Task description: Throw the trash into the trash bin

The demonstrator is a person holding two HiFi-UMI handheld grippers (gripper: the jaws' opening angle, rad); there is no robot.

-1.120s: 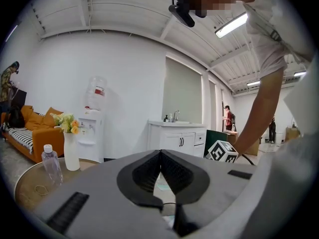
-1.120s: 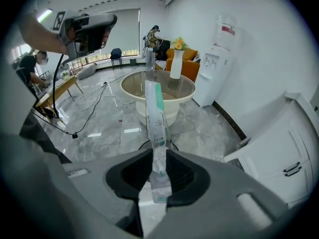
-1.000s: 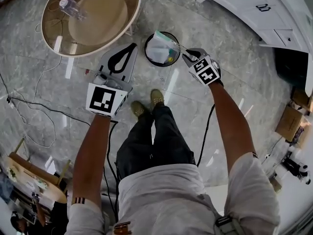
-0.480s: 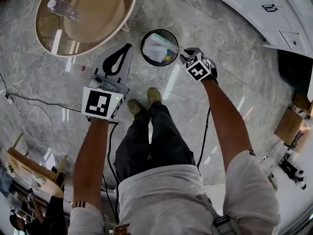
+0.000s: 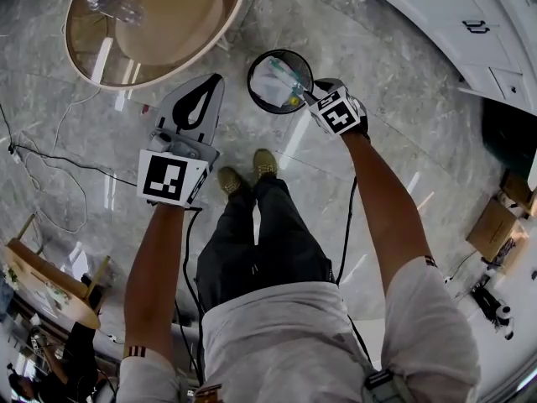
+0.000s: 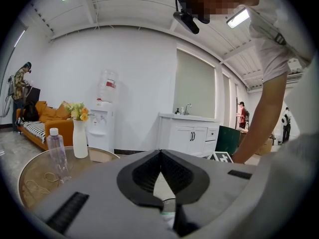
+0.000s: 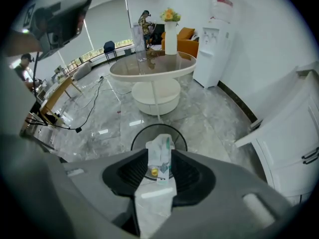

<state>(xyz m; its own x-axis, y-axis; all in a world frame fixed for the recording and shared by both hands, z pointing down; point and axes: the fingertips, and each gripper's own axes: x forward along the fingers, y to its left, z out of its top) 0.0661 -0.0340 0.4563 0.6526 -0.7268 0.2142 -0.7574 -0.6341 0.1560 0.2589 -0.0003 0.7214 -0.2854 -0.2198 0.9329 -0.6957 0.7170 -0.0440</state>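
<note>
A black round trash bin (image 5: 253,81) stands on the marble floor just ahead of the person's shoes. My right gripper (image 5: 310,96) points steeply down over the bin's right rim. A crumpled clear plastic wrapper (image 7: 160,156) stands between its jaws, right above the bin (image 7: 137,136). The jaws are opening, and the wrapper still fills the gap and touches both pads. From the head view the wrapper (image 5: 284,74) hangs over the bin's mouth. My left gripper (image 5: 215,81) is held about level to the left of the bin, shut with nothing in it (image 6: 160,152).
A round glass table (image 5: 228,25) with a plastic bottle (image 5: 113,0) is at the upper left. White cabinets (image 5: 453,23) run along the upper right. Cables (image 5: 50,168) trail over the floor at left. A cardboard box (image 5: 491,229) lies at right.
My right gripper has sunk closer to the bin with the wrapper still between its jaws. My left gripper has dipped a little and stayed shut.
</note>
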